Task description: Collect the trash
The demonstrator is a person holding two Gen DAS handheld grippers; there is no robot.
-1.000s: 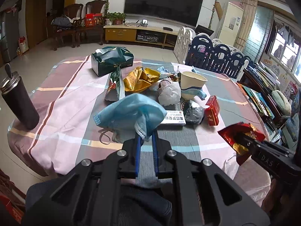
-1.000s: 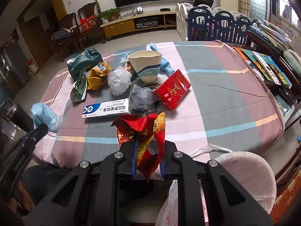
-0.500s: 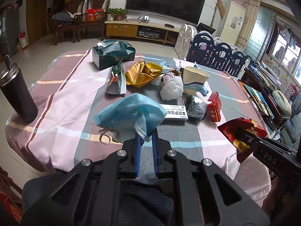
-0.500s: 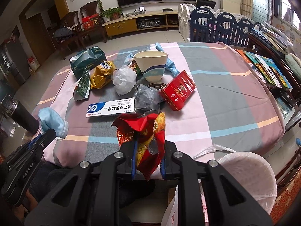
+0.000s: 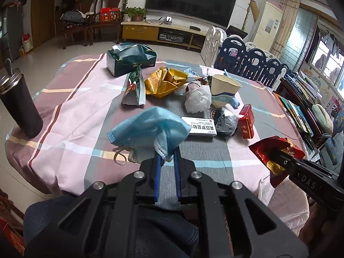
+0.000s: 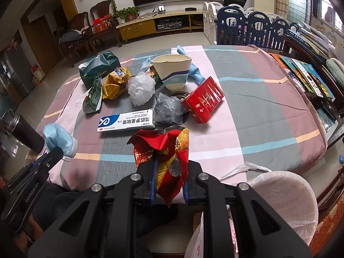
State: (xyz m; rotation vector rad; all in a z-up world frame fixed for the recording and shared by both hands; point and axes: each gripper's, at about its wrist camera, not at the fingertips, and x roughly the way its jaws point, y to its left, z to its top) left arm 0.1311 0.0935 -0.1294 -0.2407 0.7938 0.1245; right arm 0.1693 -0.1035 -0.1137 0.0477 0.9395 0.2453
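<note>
Between the left gripper's (image 5: pixel 166 159) closed jaws hangs a blue mask (image 5: pixel 148 130) (right gripper (image 6: pixel 168 172) pinches a red wrapper (image 6: pixel 165 148)).

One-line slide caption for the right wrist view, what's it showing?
Right gripper clamps a red snack wrapper above the littered table, beside a lined trash bin.

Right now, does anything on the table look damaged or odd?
The paper cup stands upright, but its rim is crushed out of round. The red box lies tilted on its side against the crumpled dark plastic.
</note>
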